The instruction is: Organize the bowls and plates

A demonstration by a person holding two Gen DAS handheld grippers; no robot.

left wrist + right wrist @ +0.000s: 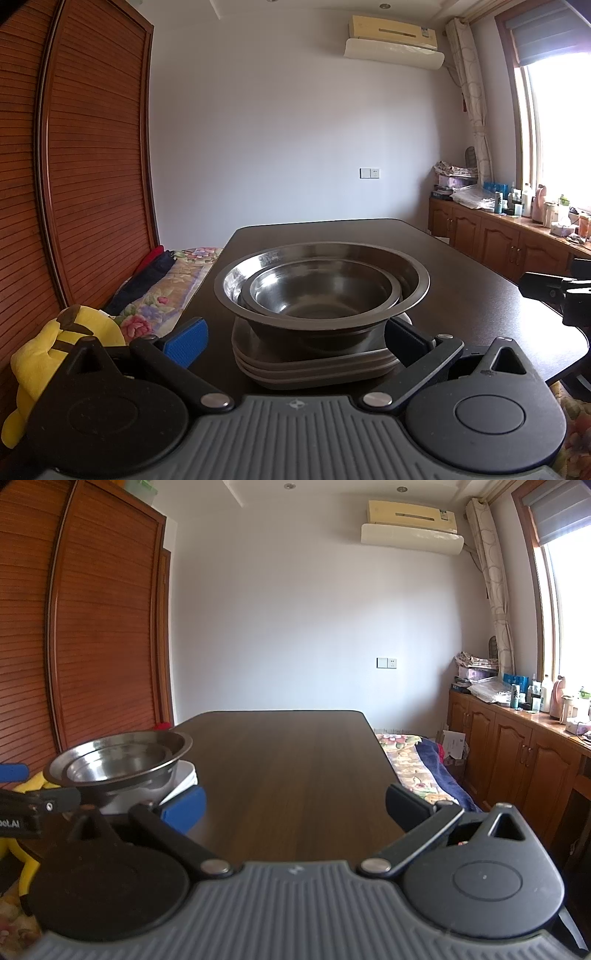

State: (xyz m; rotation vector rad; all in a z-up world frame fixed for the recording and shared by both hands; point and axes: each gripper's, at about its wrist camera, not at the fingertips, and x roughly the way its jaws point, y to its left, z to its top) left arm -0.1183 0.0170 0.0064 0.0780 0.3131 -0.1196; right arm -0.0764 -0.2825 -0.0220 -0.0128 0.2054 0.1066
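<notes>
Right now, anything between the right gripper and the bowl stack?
Only bare table, per the right wrist view. The right gripper is open over dark wood; the bowl stack sits off to its left on white plates.

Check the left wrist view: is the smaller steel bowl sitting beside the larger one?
No, the smaller steel bowl is nested inside the larger bowl, atop stacked plates.

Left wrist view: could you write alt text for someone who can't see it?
A small steel bowl nests inside a larger steel bowl, both atop stacked square plates on a dark wooden table. The open left gripper faces the stack, its fingers either side.
</notes>
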